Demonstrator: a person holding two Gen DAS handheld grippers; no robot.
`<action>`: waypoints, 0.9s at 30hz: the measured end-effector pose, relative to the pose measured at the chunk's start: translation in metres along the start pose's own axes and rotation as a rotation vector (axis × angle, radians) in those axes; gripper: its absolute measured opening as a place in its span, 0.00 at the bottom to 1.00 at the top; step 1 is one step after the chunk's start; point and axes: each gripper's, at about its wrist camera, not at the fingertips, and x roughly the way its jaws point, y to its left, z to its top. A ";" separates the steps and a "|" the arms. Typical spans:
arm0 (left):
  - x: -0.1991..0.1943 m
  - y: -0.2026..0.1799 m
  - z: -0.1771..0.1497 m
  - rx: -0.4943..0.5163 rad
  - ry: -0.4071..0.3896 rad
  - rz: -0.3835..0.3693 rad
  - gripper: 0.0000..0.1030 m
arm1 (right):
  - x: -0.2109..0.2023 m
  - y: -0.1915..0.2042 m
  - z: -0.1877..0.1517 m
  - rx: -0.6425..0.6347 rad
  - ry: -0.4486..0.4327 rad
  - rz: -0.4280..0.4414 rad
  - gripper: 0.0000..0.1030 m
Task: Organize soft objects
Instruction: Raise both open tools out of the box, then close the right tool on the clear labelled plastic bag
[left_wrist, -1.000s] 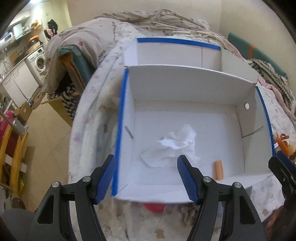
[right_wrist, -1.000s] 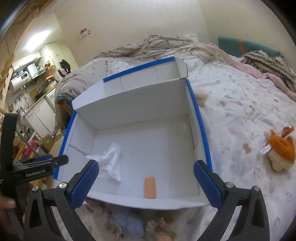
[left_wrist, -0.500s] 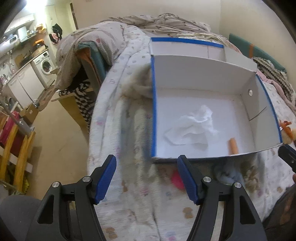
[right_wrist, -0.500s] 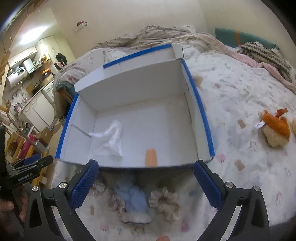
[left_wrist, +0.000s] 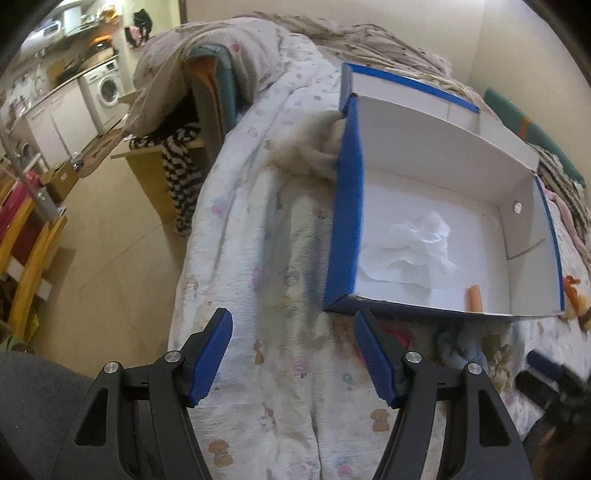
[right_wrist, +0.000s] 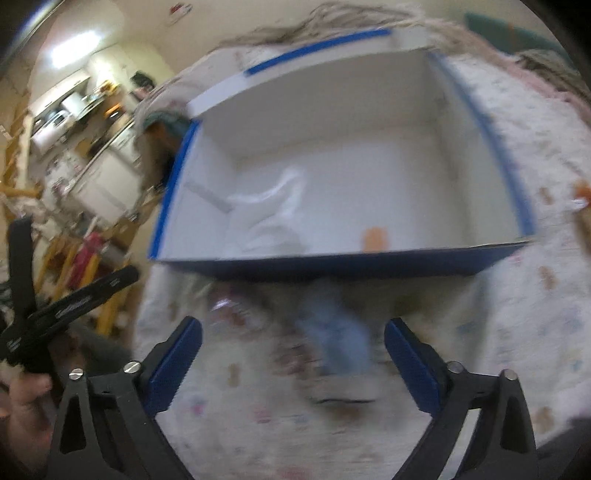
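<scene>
Presently we find the soft objects split between two places. Inside the white box (left_wrist: 524, 236) with blue outer walls lie a crumpled white tissue (left_wrist: 413, 251) near the middle of the floor and a small orange roll (left_wrist: 474, 298) close to the near wall. Outside, just beside that near wall on the bed cover (left_wrist: 280, 387), lies a pale blue fluffy item (right_wrist: 338, 343), blurred in the right wrist view, with a red piece (left_wrist: 397, 336) next to it; a beige fluffy lump (left_wrist: 310, 155) rests against the box's left wall. An orange plush toy (left_wrist: 570, 295) sits past the box's right corner. We note the left tongs (left_wrist: 293, 356) standing apart with nothing between the pads, over bare cover. The right tongs (right_wrist: 293, 365) stand wide, empty, above the blue item; contact cannot be judged.
</scene>
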 end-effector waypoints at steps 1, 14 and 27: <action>0.001 0.002 0.000 -0.009 0.005 0.001 0.63 | 0.006 0.008 -0.001 -0.006 0.021 0.032 0.95; 0.000 0.014 -0.001 -0.028 0.017 0.015 0.64 | 0.117 0.072 0.002 -0.224 0.225 0.050 0.77; 0.004 0.010 0.000 -0.027 0.030 0.002 0.63 | 0.130 0.060 0.006 -0.290 0.271 0.050 0.15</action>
